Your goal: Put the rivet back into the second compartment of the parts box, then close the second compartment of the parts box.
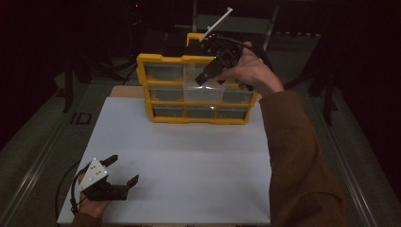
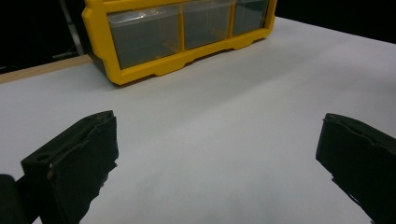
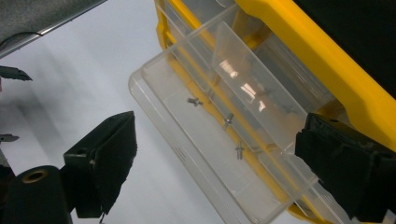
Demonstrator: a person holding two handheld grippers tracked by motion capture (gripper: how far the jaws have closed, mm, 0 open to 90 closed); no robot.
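Note:
A yellow drawer cabinet (image 1: 161, 59) with clear drawers stands at the far side of the white tabletop (image 1: 189, 161). One clear drawer (image 3: 187, 126) in its upper middle is pulled out, and three small screws (image 3: 227, 120) lie in it. My right gripper (image 1: 210, 78) hovers over that drawer, tilted down; its jaws (image 3: 217, 140) stand wide apart and open, with nothing pressed between them. My left gripper (image 1: 124, 169) rests low near the table's front left corner, also open and holding nothing. Its own view looks across bare table toward the cabinet's bottom row (image 2: 140, 70).
A white rod (image 1: 216, 23) slants up behind the cabinet. A brown-sleeved arm (image 1: 293, 156) crosses the table's right side. Dark floor and stands surround the table, and a wooden strip (image 1: 125, 91) shows at the table's far left edge.

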